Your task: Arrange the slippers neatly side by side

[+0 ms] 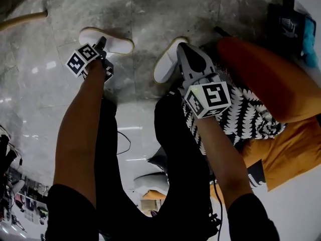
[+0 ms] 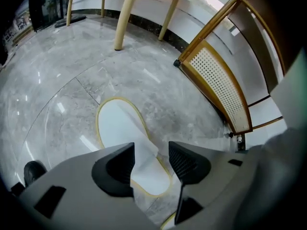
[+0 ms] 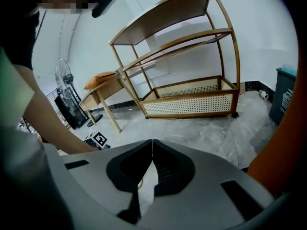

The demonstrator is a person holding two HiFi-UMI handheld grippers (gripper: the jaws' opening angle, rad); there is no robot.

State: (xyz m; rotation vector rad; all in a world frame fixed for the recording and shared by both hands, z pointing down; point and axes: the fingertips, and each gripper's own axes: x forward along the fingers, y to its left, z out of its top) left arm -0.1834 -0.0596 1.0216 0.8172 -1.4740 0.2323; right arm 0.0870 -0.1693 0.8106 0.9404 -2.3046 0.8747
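Note:
Two white slippers with pale yellow trim lie on the grey marble floor, angled apart. My left gripper points steeply down over the left slipper. In the left gripper view the left gripper is open, and the left slipper lies under it with its strap showing in the gap, clear of both pads. My right gripper hangs over the heel end of the right slipper. In the right gripper view the right gripper is shut, tips touching, with a strip of white slipper seen beneath.
A wooden rack with a cane panel stands on the floor ahead, also at the right of the left gripper view as a cane panel. Table legs rise behind. An orange cushion and patterned cloth lie to the right. A fan stands far left.

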